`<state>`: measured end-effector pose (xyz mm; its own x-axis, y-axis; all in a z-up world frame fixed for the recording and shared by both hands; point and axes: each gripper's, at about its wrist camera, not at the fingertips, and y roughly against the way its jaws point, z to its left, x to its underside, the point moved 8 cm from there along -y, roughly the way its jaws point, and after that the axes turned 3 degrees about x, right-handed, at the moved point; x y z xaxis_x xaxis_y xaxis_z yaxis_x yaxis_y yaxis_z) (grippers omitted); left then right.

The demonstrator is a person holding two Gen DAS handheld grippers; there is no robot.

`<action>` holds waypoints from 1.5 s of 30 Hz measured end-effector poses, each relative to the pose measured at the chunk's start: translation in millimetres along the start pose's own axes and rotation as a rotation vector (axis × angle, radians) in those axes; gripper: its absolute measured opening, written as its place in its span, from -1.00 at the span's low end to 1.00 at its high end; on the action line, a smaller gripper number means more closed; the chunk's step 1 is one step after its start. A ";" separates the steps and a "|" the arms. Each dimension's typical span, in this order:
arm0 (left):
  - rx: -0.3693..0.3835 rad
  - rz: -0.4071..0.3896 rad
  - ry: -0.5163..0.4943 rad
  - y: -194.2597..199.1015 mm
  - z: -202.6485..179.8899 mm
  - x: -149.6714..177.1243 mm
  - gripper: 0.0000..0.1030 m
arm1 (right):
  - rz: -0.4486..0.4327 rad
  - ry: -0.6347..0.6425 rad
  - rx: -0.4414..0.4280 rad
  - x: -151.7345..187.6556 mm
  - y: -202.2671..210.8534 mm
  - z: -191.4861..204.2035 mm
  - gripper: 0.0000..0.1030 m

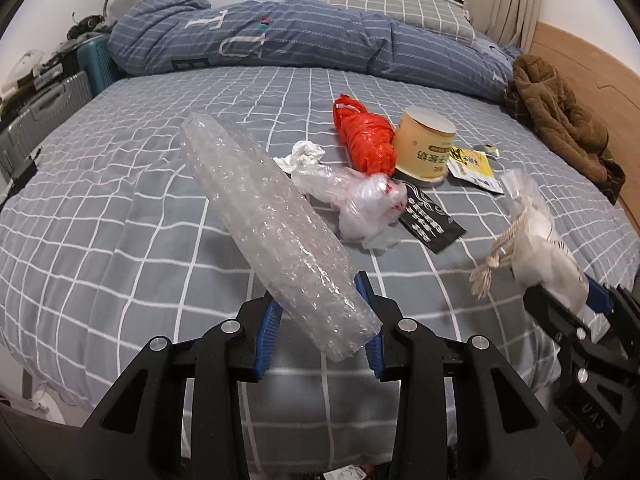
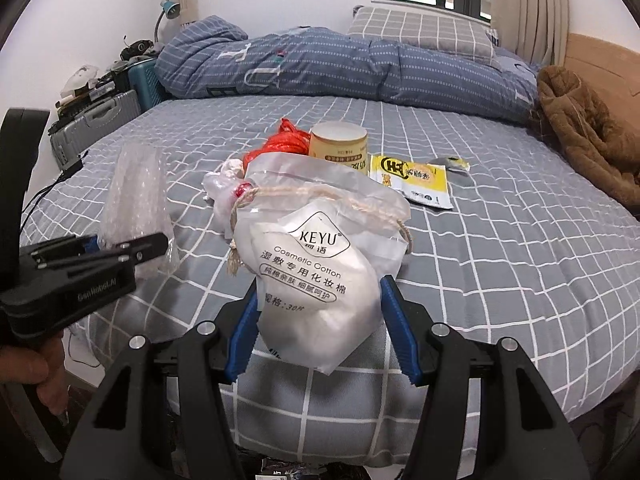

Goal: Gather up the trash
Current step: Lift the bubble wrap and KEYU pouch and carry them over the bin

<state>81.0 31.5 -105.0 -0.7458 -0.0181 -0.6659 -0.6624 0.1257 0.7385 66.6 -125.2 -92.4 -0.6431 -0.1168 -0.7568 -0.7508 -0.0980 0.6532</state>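
While both grippers grip trash, the bed's near edge (image 1: 120,380) lies close below.

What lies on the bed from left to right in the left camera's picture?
Bubble wrap in the left tongs → orange bag → paper cup → yellow sachet → brown coat.

Below me spreads the bed with its grey, white-checked sheet (image 1: 120,208); mid-bed lie a crumpled white tissue (image 1: 306,152), a clear wadded plastic bag (image 1: 360,204), an orange plastic bundle (image 1: 364,136), a cream paper cup (image 1: 424,144), a yellow sachet (image 2: 412,178) and a black wrapper (image 1: 430,220); along the far edge a folded blue quilt (image 1: 280,36); at the right edge a brown jacket (image 1: 560,120).
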 end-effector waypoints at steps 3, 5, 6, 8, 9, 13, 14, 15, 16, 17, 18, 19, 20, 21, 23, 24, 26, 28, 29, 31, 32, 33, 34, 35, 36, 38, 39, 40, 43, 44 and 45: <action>0.007 -0.001 0.004 7.6 -1.4 5.1 -0.32 | -0.004 0.001 0.001 -0.1 6.4 -1.2 0.06; 0.012 -0.001 0.006 13.5 -4.1 9.1 -0.32 | -0.006 0.000 -0.002 1.2 11.6 -1.3 0.06; 0.013 -0.001 0.005 15.5 -5.4 10.6 -0.32 | -0.006 0.000 -0.002 2.1 13.4 -1.0 0.06; 0.011 -0.002 0.000 19.8 -7.9 14.5 -0.32 | -0.008 -0.001 -0.002 3.5 18.0 -1.9 0.06; 0.011 -0.002 -0.001 20.9 -8.7 15.8 -0.32 | -0.009 0.000 -0.001 4.2 20.1 -2.3 0.06; 0.010 0.000 0.000 28.9 -11.5 23.7 -0.32 | -0.011 -0.007 0.001 8.1 29.3 -5.5 0.06; 0.010 0.002 -0.001 31.1 -12.7 26.1 -0.32 | -0.011 -0.009 0.001 8.9 30.7 -6.7 0.06; 0.011 0.003 -0.001 32.6 -13.5 27.8 -0.32 | -0.010 -0.012 0.001 9.8 32.5 -7.7 0.06; 0.012 0.004 -0.001 34.0 -14.6 29.8 -0.32 | -0.010 -0.015 0.000 10.6 34.3 -8.2 0.05; 0.012 0.007 -0.003 35.8 -16.4 32.3 -0.32 | -0.011 -0.018 0.000 11.6 36.5 -9.0 0.05; 0.014 0.008 -0.004 37.1 -18.1 34.2 -0.33 | -0.011 -0.020 0.000 12.1 38.1 -9.5 0.05; 0.016 0.010 -0.006 38.3 -19.7 35.9 -0.33 | -0.011 -0.022 0.000 13.1 40.5 -9.7 0.05; 0.017 0.011 -0.009 39.6 -21.3 37.6 -0.33 | -0.012 -0.023 0.000 14.7 43.3 -9.9 0.05; 0.018 0.011 -0.010 40.8 -22.5 39.1 -0.33 | -0.011 -0.024 0.000 15.6 44.5 -10.2 0.05; 0.022 0.012 -0.015 43.8 -26.0 42.6 -0.33 | -0.010 -0.028 0.003 18.1 48.0 -10.9 0.05; 0.022 0.012 -0.017 44.6 -26.7 43.6 -0.33 | -0.010 -0.029 0.003 19.2 49.3 -11.8 0.05; 0.024 0.015 -0.023 46.9 -29.4 47.4 -0.33 | -0.007 -0.035 0.006 21.3 51.5 -14.3 0.05; 0.027 0.019 -0.027 48.7 -31.8 51.9 -0.33 | -0.003 -0.041 0.007 23.2 52.9 -16.4 0.05; 0.027 0.020 -0.028 49.4 -32.0 53.3 -0.33 | -0.001 -0.043 0.008 24.2 53.4 -17.1 0.05; 0.027 0.021 -0.029 51.7 -32.7 56.3 -0.33 | 0.003 -0.048 0.008 25.4 54.3 -18.1 0.05; 0.026 0.020 -0.031 53.1 -33.3 58.1 -0.33 | 0.004 -0.049 0.008 26.2 54.8 -17.7 0.05; 0.027 0.021 -0.031 54.0 -33.7 59.1 -0.33 | 0.004 -0.049 0.008 27.1 55.6 -17.2 0.05; 0.027 0.021 -0.030 55.1 -34.4 60.7 -0.33 | 0.005 -0.049 0.007 28.2 56.7 -16.5 0.05; 0.027 0.022 -0.030 54.8 -34.6 60.7 -0.33 | 0.006 -0.048 0.008 29.0 57.4 -15.7 0.05; 0.028 0.023 -0.032 55.6 -35.2 62.2 -0.33 | 0.006 -0.047 0.009 30.4 58.4 -15.0 0.05; 0.029 0.023 -0.035 58.3 -36.6 65.0 -0.33 | 0.011 -0.049 0.008 32.7 59.9 -14.1 0.05; 0.030 0.022 -0.034 59.9 -37.0 66.1 -0.33 | 0.013 -0.048 0.008 33.5 60.2 -14.2 0.04; 0.031 0.020 -0.033 61.6 -37.3 66.9 -0.34 | 0.016 -0.048 0.009 35.9 61.1 -14.1 0.05; 0.032 0.019 -0.034 67.0 -38.9 71.3 -0.34 | 0.025 -0.046 0.012 41.5 63.4 -13.5 0.04; 0.033 0.019 -0.034 67.9 -39.2 72.3 -0.34 | 0.027 -0.046 0.014 43.3 64.7 -13.4 0.04; 0.034 0.020 -0.034 70.0 -39.6 74.1 -0.34 | 0.026 -0.046 0.015 44.7 65.9 -13.2 0.04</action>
<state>-23.5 -0.3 -98.4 -0.7555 0.0179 -0.6549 -0.6444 0.1596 0.7478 -9.6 -149.9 -82.9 -0.6686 -0.0734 -0.7400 -0.7355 -0.0809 0.6727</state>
